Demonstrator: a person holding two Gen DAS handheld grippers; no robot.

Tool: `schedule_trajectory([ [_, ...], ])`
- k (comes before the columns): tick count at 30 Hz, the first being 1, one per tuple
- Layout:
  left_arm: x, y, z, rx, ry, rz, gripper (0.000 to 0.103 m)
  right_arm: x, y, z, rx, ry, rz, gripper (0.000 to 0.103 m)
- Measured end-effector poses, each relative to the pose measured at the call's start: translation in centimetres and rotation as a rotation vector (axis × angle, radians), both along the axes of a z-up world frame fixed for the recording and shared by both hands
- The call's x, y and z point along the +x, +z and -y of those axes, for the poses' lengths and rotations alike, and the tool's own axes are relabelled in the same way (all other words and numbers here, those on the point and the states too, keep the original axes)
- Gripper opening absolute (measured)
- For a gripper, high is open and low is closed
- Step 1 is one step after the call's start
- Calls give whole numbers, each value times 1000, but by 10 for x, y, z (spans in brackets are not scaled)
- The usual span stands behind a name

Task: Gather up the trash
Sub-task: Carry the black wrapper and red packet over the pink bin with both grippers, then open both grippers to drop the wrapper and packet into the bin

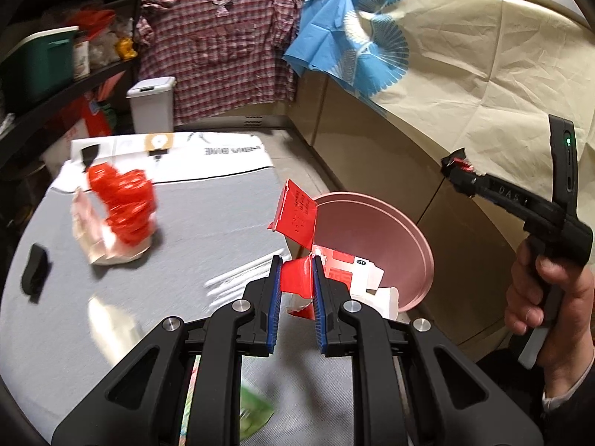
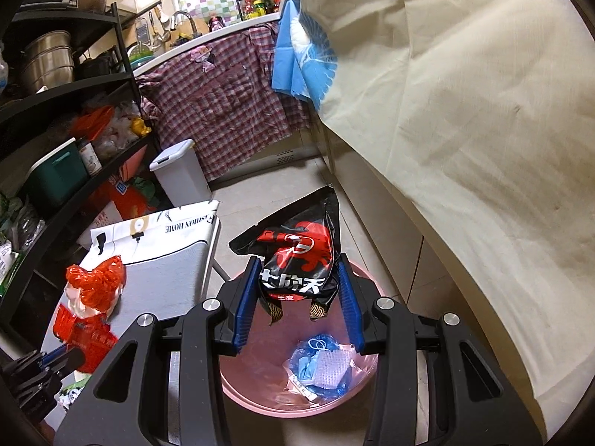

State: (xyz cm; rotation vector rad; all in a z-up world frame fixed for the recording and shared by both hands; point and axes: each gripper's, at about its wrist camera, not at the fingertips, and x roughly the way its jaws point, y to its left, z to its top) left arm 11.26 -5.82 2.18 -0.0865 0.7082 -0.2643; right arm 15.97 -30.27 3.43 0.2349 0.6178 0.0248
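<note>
My left gripper [image 1: 295,277] is shut on a torn red and white carton [image 1: 297,219] at the table's right edge, beside the pink bin [image 1: 372,219]. My right gripper [image 2: 297,282] is shut on a black and red snack wrapper [image 2: 297,256] and holds it above the open pink bin [image 2: 241,383], which holds blue masks and plastic [image 2: 319,368]. The right gripper also shows in the left wrist view [image 1: 459,171], held by a hand. A crumpled red plastic bag with paper [image 1: 119,208] lies on the grey table [image 1: 208,230]; it also shows in the right wrist view [image 2: 96,286].
A white lidded bin [image 1: 152,106] stands on the floor behind the table. Black shelves [image 2: 74,85] full of goods line the left. A cream cloth [image 2: 465,130] covers the counter on the right. A green packet [image 1: 254,414] lies near the table's front.
</note>
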Motion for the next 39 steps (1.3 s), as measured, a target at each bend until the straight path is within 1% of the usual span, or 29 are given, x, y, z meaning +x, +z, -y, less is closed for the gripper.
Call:
schedule_trajectory([
  [5,23,-2,25,1,-43,7,15,9,-11,1,-6,-10,-22,41],
  [9,42,-8,48,-1,-87,-3,15,18,-19,2,-8,-19,-37,41],
  [15,66,-24,71,-1,-138,-49,15,32,-30,3,-12,-24,-58,41],
  [25,94,-49,85,-3,-137,-130,15,51,-44,-1,-17,-14,-90,42],
  [27,98,-52,86,-9,-129,-154,16,55,-47,-3,-19,-7,-103,43],
  [28,101,-54,86,-17,-125,-168,19,57,-50,-5,-23,1,-118,46],
  [29,103,-54,86,-23,-122,-177,24,58,-53,-7,-34,2,-128,55],
  [30,103,-53,86,-24,-117,-181,31,59,-53,-9,-51,-7,-132,59],
  [31,101,-52,85,-24,-112,-176,32,59,-53,-10,-60,-9,-128,59],
  [35,88,-39,78,-27,-105,-149,32,58,-52,-7,-28,-19,-119,59],
  [39,68,-16,61,-22,-93,-103,32,52,-48,-9,-16,-16,-108,59],
])
